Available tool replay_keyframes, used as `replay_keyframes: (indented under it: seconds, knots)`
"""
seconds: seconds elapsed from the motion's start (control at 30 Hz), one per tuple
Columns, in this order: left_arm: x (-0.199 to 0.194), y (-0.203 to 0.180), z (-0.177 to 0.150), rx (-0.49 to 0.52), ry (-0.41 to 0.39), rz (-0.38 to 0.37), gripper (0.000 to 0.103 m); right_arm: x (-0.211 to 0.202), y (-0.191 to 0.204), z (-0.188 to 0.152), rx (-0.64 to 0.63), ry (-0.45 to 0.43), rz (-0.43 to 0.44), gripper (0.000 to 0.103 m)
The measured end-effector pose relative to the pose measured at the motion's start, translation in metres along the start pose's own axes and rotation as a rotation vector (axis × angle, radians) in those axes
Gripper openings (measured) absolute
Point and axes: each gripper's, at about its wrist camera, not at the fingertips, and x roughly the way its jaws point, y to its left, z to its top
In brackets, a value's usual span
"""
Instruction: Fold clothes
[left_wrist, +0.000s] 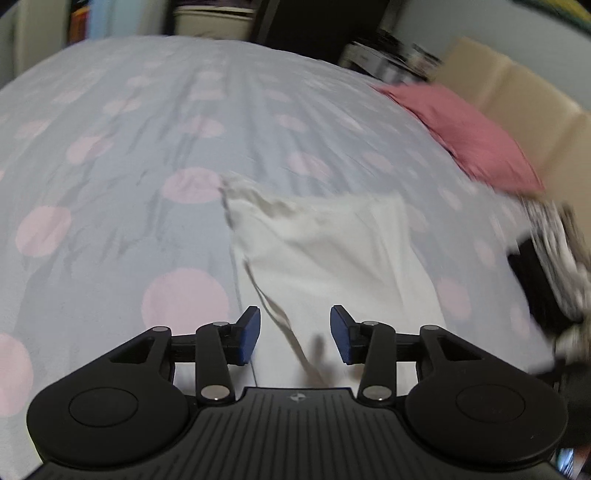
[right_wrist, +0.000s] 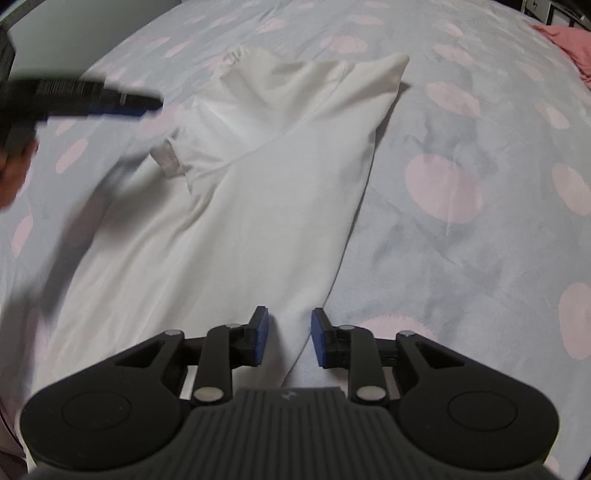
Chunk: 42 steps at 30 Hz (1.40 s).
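A white garment lies spread on the bed, with a folded sleeve and a grey cuff on its left part. My left gripper is open just above the garment's near-left edge, where a seam runs between its blue pads. From the right wrist view it appears as a blurred dark shape over the garment's left side. My right gripper is open low over the garment, whose right edge passes between its fingers. Neither gripper holds cloth.
The bed sheet is pale blue-grey with pink dots. A pink cloth lies at the far right beside a beige headboard. A black-and-white patterned pile sits at the right edge. A hand shows at the left.
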Motion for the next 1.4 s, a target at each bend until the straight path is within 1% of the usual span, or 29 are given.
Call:
replay_keyframes:
  seconds: [0.1,0.2,0.23,0.27,0.3,0.37,0.43,0.5,0.57,0.63,0.67,0.7,0.77,0.8,0.83,0.87,0.9,0.93,1.03,1.13,1.27,1.33,1.4]
  knots:
    - [0.001,-0.009,-0.011,0.023,0.021,-0.042,0.041,-0.003,0.005,0.0,-0.004,-0.016,0.015,0.029]
    - [0.012,-0.012,-0.016,0.019,0.019,-0.041,0.039,-0.002,0.008,-0.001,0.003,-0.024,0.05,0.029]
    - [0.017,-0.013,-0.016,0.034,0.029,-0.041,0.033,0.0,0.008,-0.001,0.008,-0.021,0.063,0.029]
    - [0.02,-0.013,-0.017,0.041,0.042,-0.036,0.011,0.003,0.008,-0.002,0.013,-0.01,0.063,0.029]
    - [0.024,-0.012,-0.018,0.047,0.056,-0.03,0.004,0.006,0.008,-0.003,0.016,0.007,0.052,0.029]
    - [0.021,-0.012,-0.018,0.064,0.047,-0.029,0.003,0.01,0.006,-0.006,0.018,0.023,0.035,0.025]
    - [0.016,-0.015,-0.017,0.121,0.05,-0.009,0.002,0.012,0.004,-0.008,0.017,0.03,0.02,0.014]
    - [0.016,-0.015,-0.017,0.164,0.062,0.024,0.002,0.014,0.002,-0.011,0.017,0.037,0.008,0.011]
    - [0.019,-0.011,-0.016,0.179,0.073,0.041,0.003,0.014,0.003,-0.012,0.01,0.042,0.004,0.011]
    - [0.022,-0.01,-0.017,0.171,0.08,0.037,0.006,0.013,0.004,-0.012,0.002,0.044,-0.004,0.011]
    - [0.022,-0.011,-0.017,0.165,0.081,0.039,0.013,0.012,0.005,-0.013,-0.001,0.045,-0.008,0.011]
    - [0.019,-0.011,-0.018,0.157,0.071,0.044,0.015,0.01,0.006,-0.013,-0.005,0.046,-0.01,0.011]
    - [0.011,-0.014,-0.021,0.162,0.057,0.05,0.017,0.007,0.007,-0.014,-0.007,0.046,-0.011,0.013]
    - [0.006,-0.017,-0.025,0.184,0.047,0.055,0.017,0.005,0.006,-0.014,0.002,0.041,-0.005,0.017]
    - [-0.001,-0.022,-0.03,0.222,0.039,0.046,0.017,0.003,0.006,-0.013,0.012,0.035,0.001,0.022]
    - [-0.007,-0.027,-0.036,0.263,0.031,0.034,0.017,-0.001,0.006,-0.013,0.023,0.025,0.008,0.026]
    - [-0.013,-0.031,-0.043,0.295,0.028,0.002,0.017,-0.006,0.007,-0.013,0.029,0.011,0.018,0.029]
    - [-0.018,-0.035,-0.051,0.319,0.036,-0.027,0.017,-0.01,0.009,-0.014,0.033,-0.002,0.033,0.029]
    - [-0.031,-0.049,-0.077,0.394,0.054,-0.082,0.017,-0.027,0.023,-0.019,0.022,-0.039,0.101,0.029]
    - [-0.044,-0.06,-0.103,0.456,0.064,-0.142,0.017,-0.041,0.048,-0.033,-0.027,-0.06,0.141,0.029]
    - [-0.058,-0.076,-0.129,0.555,0.092,-0.169,0.016,-0.05,0.081,-0.057,-0.088,-0.065,0.207,0.029]
    - [-0.063,-0.079,-0.137,0.563,0.102,-0.183,0.016,-0.051,0.094,-0.068,-0.106,-0.061,0.229,0.029]
    - [-0.068,-0.079,-0.144,0.55,0.1,-0.175,0.016,-0.047,0.103,-0.076,-0.117,-0.046,0.224,0.029]
